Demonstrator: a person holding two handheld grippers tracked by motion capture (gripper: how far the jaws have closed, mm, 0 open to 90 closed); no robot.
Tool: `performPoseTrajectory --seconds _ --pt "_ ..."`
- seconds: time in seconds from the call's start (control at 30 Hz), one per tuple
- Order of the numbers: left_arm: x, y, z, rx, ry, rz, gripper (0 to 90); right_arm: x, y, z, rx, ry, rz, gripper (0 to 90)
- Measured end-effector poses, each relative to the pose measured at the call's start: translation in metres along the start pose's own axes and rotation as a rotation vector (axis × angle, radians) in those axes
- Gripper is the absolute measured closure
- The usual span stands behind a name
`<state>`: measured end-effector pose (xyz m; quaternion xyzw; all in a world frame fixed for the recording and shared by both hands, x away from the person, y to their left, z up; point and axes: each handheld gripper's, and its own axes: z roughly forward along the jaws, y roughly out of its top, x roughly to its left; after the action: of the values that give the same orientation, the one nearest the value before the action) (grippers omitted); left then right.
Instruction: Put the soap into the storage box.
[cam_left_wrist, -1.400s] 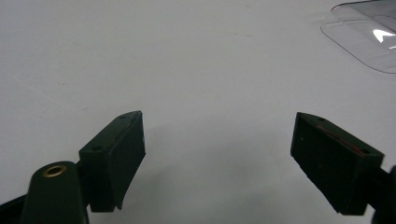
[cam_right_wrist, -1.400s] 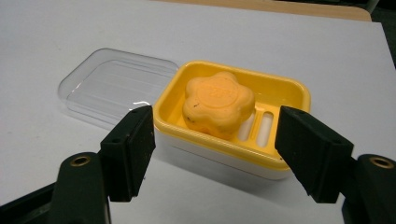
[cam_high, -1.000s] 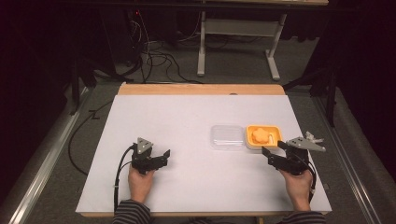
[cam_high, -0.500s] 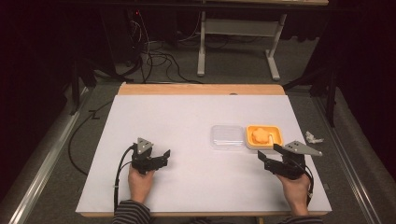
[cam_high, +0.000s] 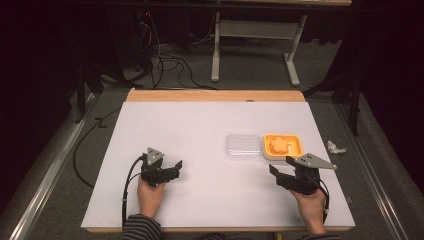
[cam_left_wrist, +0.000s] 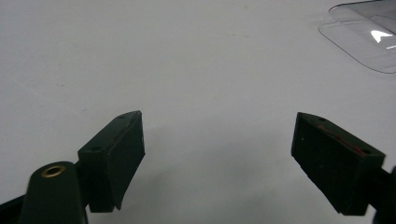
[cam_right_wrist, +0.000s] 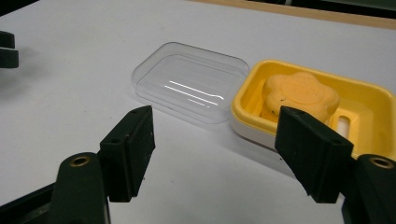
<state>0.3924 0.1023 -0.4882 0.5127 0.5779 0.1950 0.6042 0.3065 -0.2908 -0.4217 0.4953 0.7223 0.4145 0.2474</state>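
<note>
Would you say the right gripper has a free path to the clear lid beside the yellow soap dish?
Probably yes. The right gripper is open and aimed toward the clear lid, with bare white table between them. The yellow soap dish sits beside the lid, not across the approach.

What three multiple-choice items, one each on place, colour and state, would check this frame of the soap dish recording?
1. The clear plastic lid lies where?
A. on the dish
B. beside the dish, toward the person's left
C. in the left tongs

2. The flower-shaped soap is
A. orange
B. green
C. white

3. The right tongs are
A. shut on the lid
B. shut empty
C. open

Answers: B, the lid lies flat against the yellow soap dish; A, the soap's colour is plain; C, a wide gap shows between the jaws.
</note>
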Motion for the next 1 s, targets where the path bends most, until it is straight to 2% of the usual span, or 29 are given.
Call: performPoseTrajectory --seconds 0.1,0.7,1.0 --pt "0.0 0.0 0.0 -0.001 0.0 -0.004 18.0 0.004 0.001 0.002 -0.004 0.009 -0.015 28.6" --pt "0.0 0.0 0.0 0.0 0.003 -0.001 18.1 0.017 0.0 0.022 0.007 0.017 -0.024 28.0" --pt "0.0 0.0 0.001 0.002 0.006 0.0 18.2 0.014 -0.003 0.024 0.014 0.009 -0.018 28.1"
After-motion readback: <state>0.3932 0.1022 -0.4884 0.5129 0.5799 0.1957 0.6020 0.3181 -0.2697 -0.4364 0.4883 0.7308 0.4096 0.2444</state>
